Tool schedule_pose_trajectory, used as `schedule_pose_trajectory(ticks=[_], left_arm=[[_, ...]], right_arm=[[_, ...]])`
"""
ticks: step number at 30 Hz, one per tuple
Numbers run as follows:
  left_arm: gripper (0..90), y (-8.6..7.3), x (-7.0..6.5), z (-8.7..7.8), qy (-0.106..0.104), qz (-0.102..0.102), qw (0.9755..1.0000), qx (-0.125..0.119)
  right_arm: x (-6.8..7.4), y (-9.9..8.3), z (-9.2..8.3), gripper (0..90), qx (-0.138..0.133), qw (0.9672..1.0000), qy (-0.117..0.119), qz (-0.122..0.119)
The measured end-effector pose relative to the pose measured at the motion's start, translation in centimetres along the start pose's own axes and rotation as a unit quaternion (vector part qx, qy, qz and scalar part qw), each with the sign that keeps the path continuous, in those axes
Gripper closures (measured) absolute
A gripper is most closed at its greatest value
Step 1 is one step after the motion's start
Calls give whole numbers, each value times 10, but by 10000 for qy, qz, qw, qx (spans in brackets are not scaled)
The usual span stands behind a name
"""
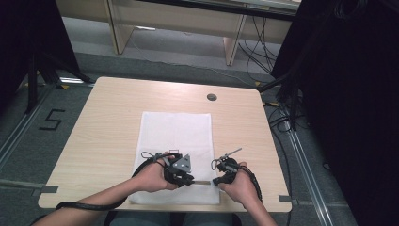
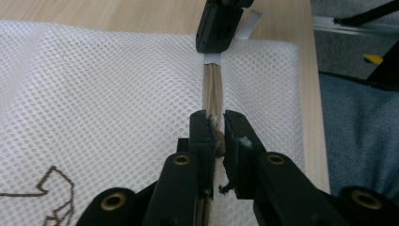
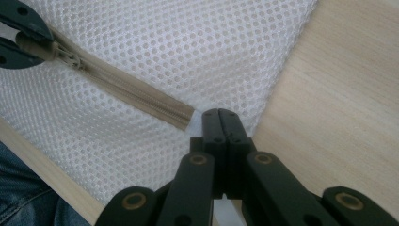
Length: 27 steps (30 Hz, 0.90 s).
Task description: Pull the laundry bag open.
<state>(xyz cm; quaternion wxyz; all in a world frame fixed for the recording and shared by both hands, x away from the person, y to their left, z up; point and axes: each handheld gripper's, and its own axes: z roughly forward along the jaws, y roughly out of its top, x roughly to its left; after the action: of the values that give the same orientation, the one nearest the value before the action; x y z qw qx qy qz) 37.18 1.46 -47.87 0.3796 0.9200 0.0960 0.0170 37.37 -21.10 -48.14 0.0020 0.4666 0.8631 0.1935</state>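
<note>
Nearest the person, at the lower centre of the high view, both hands work the near edge of a white mesh bag (image 1: 176, 136) lying flat on the tabletop (image 1: 103, 122). The left gripper (image 2: 215, 129) has its jaws pinching the zipper pull (image 2: 218, 141) on the beige zipper (image 2: 212, 87). The right gripper (image 3: 219, 120) has its jaws pressed together on the white tab (image 3: 196, 117) at the zipper's end, close to the bag's corner and the tabletop's near edge.

From here, I'd judge the weak point is that small pull: it is a slim thing held by the jaw tips, and a tug off the line of the teeth could let it slip out or jam the slider. If the right gripper loses the tab, the loose mesh would likely bunch and ride along with the slider instead of opening. A thread or mesh fold could also snag.

Farther up the bag, a brown stitched outline (image 2: 54, 193) shows at the lower left of the left gripper view; I can't read it as words. Beyond, on the floor at the left of the high view, a black "5" (image 1: 51, 119) is marked.
</note>
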Motion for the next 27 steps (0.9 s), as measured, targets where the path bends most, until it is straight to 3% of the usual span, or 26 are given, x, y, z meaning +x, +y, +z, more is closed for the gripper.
schedule_pose_trajectory(ticks=[6,10,17,21,27], left_arm=[[818,1,-1,-1,41,86,9999,-38],[818,-1,1,-3,12,-57,9999,-93],[818,-3,-1,-5,27,30,10000,-54],[818,-5,0,-6,18,-61,9999,-92],[818,-5,0,-8,18,-74,9999,-88]], right_arm=[[0,0,0,900,-3,10000,-17,-20],[1,0,1,900,-43,10000,-38,31],[2,0,1,900,-50,10000,-78,-3],[3,0,-1,900,33,9999,-112,-1],[2,0,1,900,-61,10000,-76,0]])
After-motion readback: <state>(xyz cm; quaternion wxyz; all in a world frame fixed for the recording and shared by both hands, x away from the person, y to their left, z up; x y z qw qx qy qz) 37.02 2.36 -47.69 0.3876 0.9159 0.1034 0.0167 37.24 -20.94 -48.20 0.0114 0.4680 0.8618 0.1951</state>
